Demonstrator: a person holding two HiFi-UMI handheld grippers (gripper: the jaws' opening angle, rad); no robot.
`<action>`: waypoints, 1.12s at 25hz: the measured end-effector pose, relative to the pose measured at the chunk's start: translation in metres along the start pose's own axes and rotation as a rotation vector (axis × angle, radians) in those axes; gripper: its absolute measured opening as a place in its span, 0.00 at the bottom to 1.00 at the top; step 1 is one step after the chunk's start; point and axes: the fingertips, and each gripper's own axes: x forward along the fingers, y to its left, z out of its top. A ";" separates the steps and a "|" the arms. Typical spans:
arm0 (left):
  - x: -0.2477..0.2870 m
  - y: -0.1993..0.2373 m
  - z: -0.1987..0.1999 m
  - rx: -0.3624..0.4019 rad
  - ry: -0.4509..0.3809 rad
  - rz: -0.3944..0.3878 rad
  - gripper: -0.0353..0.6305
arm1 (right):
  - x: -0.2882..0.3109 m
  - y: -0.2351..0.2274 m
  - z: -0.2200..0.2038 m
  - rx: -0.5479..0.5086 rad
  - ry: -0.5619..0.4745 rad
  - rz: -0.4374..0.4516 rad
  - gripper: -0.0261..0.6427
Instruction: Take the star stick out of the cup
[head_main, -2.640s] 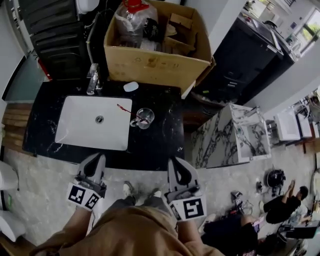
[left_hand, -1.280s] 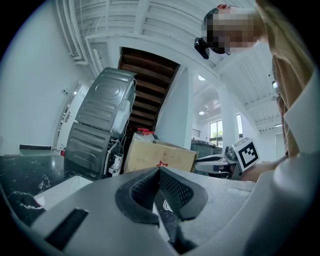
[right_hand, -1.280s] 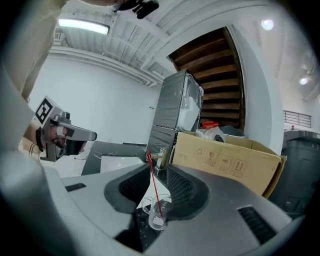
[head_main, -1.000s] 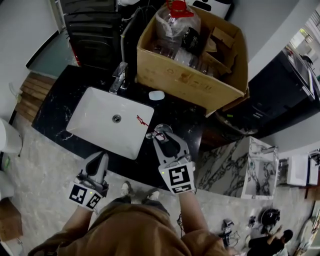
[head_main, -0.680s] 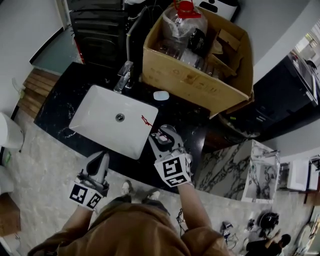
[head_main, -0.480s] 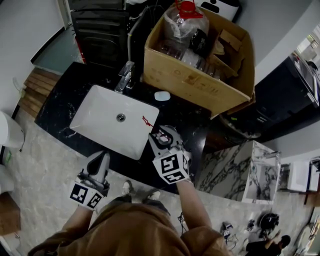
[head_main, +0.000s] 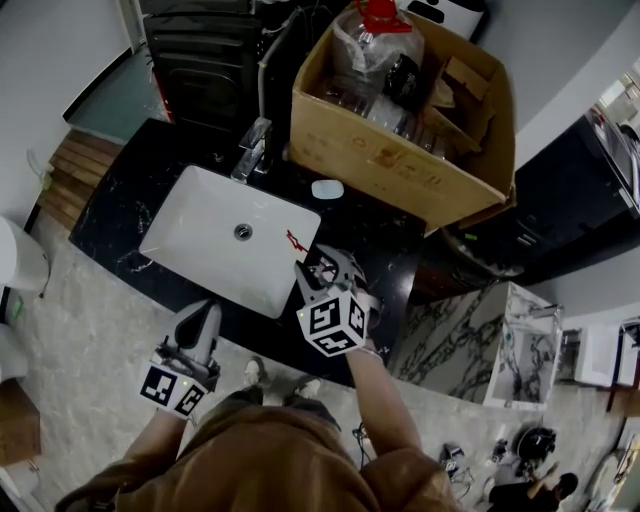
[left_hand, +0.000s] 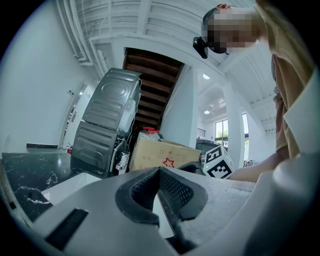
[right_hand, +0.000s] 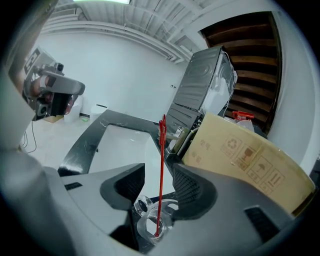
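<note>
Reading box: recycling symbols only. Right gripper tilts down, jaws opening astride star stick, not touching it; stick stands in cup on counter by sink's right edge. Left gripper jaws together, empty.

Left gripper held low and close to the body, jaws together, empty, right gripper reached forward on an outstretched arm, jaws opening, a thin red stick between them, untouched

On the brown cardboard box I see three printed signs: a recycling symbol, a fragile-glass sign, two upward arrows. Its words are unreadable.
</note>
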 end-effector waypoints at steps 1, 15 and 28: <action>0.000 0.000 0.000 0.000 0.000 0.003 0.05 | 0.002 0.000 -0.001 -0.005 0.005 -0.001 0.28; -0.002 0.012 -0.002 -0.006 0.004 0.031 0.05 | 0.015 -0.002 -0.006 -0.007 0.025 -0.006 0.23; 0.001 0.008 -0.003 -0.012 0.001 0.021 0.05 | 0.011 -0.004 -0.003 -0.008 0.005 -0.040 0.08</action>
